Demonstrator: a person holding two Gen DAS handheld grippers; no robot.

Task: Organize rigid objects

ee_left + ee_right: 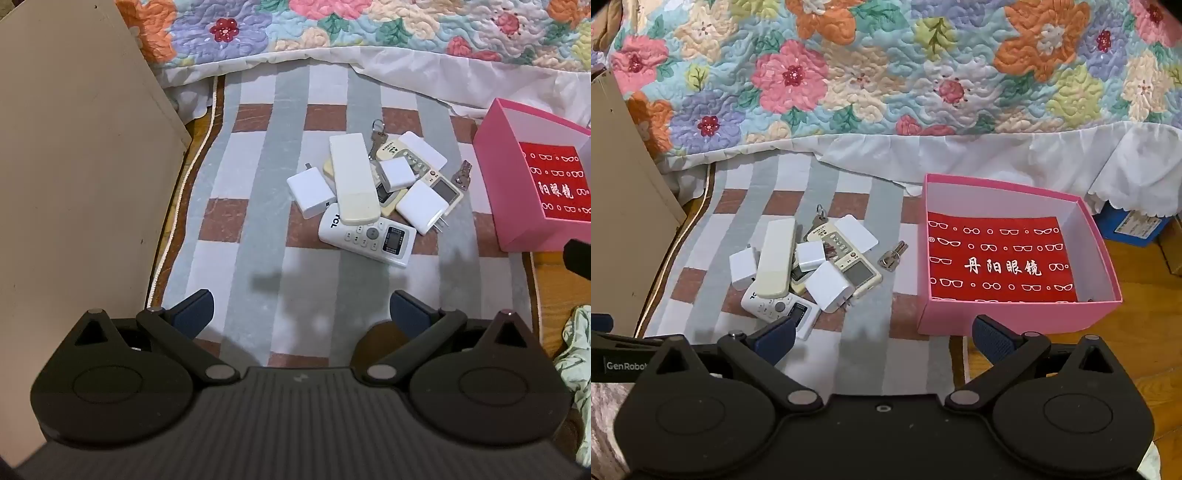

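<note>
A pile of rigid objects lies on a striped mat (251, 177): a white TCL remote (367, 236) (775, 308), a cream remote (352, 179) (775, 258) across it, a beige remote (846, 258), several white chargers (308, 190) (829, 282) and two key sets (461, 175) (894, 254). An open pink box (1015, 317) (517, 221) with a red lining stands right of the pile. My left gripper (301, 310) is open and empty, short of the pile. My right gripper (884, 336) is open and empty, between pile and box.
A floral quilt (886, 66) with a white skirt hangs behind the mat. A beige cabinet side (74, 166) stands at the left. Wooden floor (1145, 350) lies right of the box, with a blue box (1130, 225) behind and a green cloth (576, 354) nearby.
</note>
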